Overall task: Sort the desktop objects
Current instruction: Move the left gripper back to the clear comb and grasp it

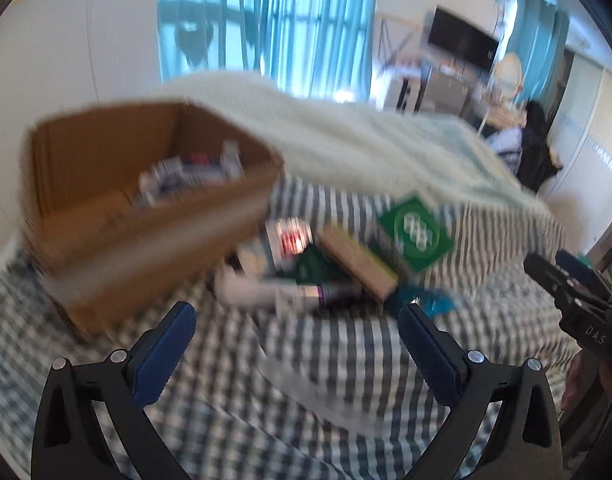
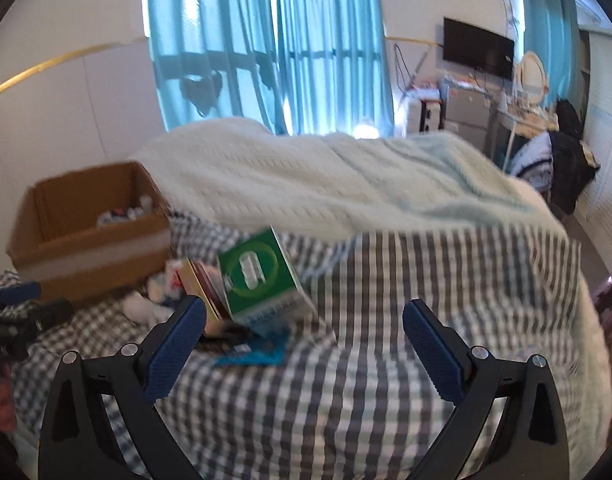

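A cardboard box (image 1: 146, 216) with several small items inside stands on a checked bedsheet; it also shows in the right wrist view (image 2: 90, 220). Beside it lies a pile: a green box (image 1: 415, 236) (image 2: 262, 276), a tan box (image 1: 357, 264), a red-and-white pack (image 1: 292, 240), a white bottle (image 1: 250, 290), a purple-banded tube (image 1: 329, 292) and a teal packet (image 1: 425, 300) (image 2: 258, 354). My left gripper (image 1: 298, 320) is open and empty, just short of the pile. My right gripper (image 2: 304, 318) is open and empty, with the green box beyond its left finger.
A white knitted blanket (image 2: 325, 184) covers the bed behind the pile. The right gripper's body (image 1: 577, 300) shows at the right edge of the left view, the left gripper's body (image 2: 14, 320) at the left edge of the right view. Curtains and furniture stand behind.
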